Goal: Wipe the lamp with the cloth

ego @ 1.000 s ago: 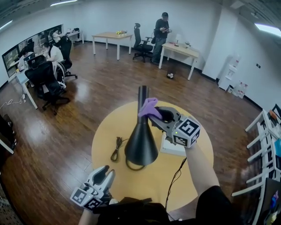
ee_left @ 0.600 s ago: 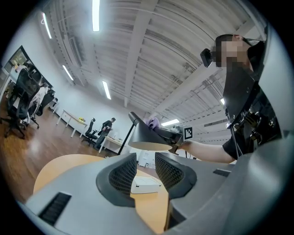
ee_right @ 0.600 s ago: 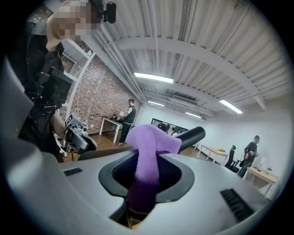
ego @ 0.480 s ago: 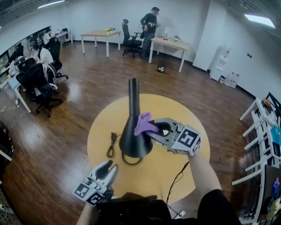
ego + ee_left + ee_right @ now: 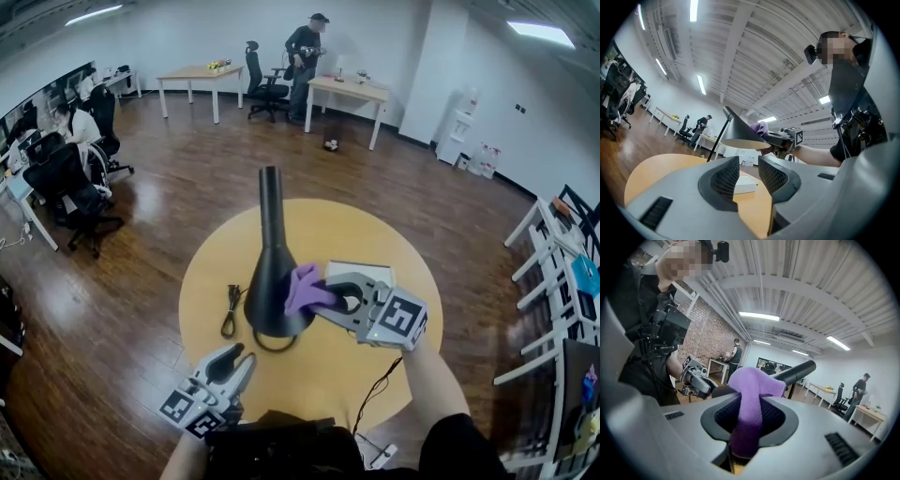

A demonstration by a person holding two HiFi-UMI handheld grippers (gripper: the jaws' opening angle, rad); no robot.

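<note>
Cloth (image 5: 305, 289) between right tongs (image 5: 326, 302), against shade of black lamp (image 5: 272, 272)

1. Table (image 5: 319, 230) centre is blocked by lamp (image 5: 269, 289); its right flank is taken by R gripper (image 5: 323, 298) w/ cloth (image 5: 302, 287).
2. Left of lamp, table is crossed by cable (image 5: 229, 312).
3. Far half is left bare, save box (image 5: 366, 273) by R gripper.

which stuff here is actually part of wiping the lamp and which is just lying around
In the job:
- black lamp
- purple cloth
- right gripper, shut on the cloth at the lamp's shade

Lying about:
- white flat box
- black cord
- left gripper, open and empty
- round table, only bearing it all
</note>
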